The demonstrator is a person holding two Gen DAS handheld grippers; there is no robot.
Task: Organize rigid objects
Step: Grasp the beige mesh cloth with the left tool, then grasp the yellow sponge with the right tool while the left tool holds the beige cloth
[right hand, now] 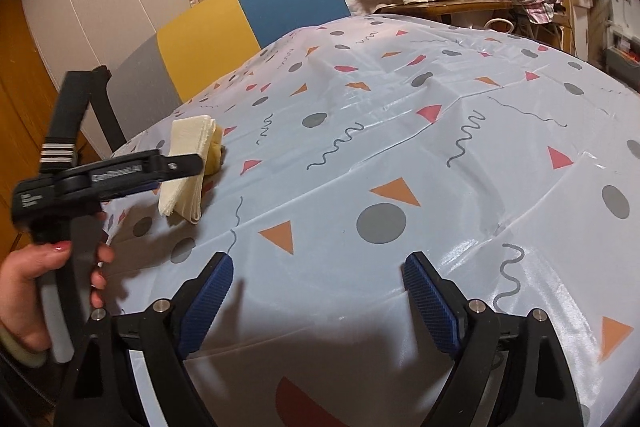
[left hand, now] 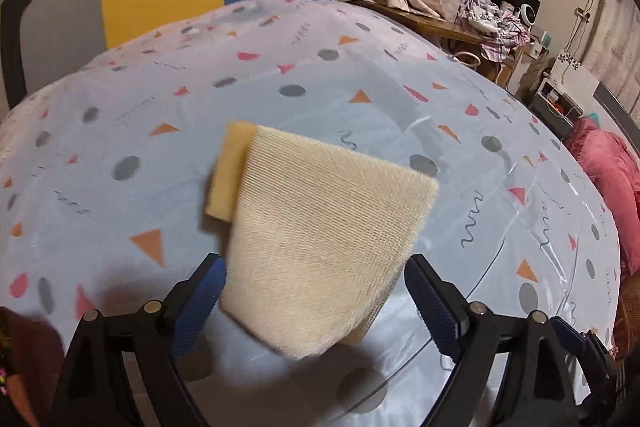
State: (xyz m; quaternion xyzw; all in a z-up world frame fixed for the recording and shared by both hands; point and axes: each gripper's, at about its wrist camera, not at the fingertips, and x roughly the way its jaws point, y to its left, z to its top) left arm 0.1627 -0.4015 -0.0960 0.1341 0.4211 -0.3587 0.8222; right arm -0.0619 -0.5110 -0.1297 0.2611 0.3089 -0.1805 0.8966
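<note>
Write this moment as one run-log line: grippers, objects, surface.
left gripper: open, around cream cloth | right gripper: open, empty | yellow sponge: under cloth | tablecloth: patterned

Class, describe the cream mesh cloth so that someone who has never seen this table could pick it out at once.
Start at the table under the pale cloth printed with triangles, dots and squiggles. In front of the left gripper, whose jaws stand open, lies the cream mesh cloth, folded flat. It lies partly over a yellow sponge; unlike that smooth block, it is pale, woven and fuzzy-edged.
</note>
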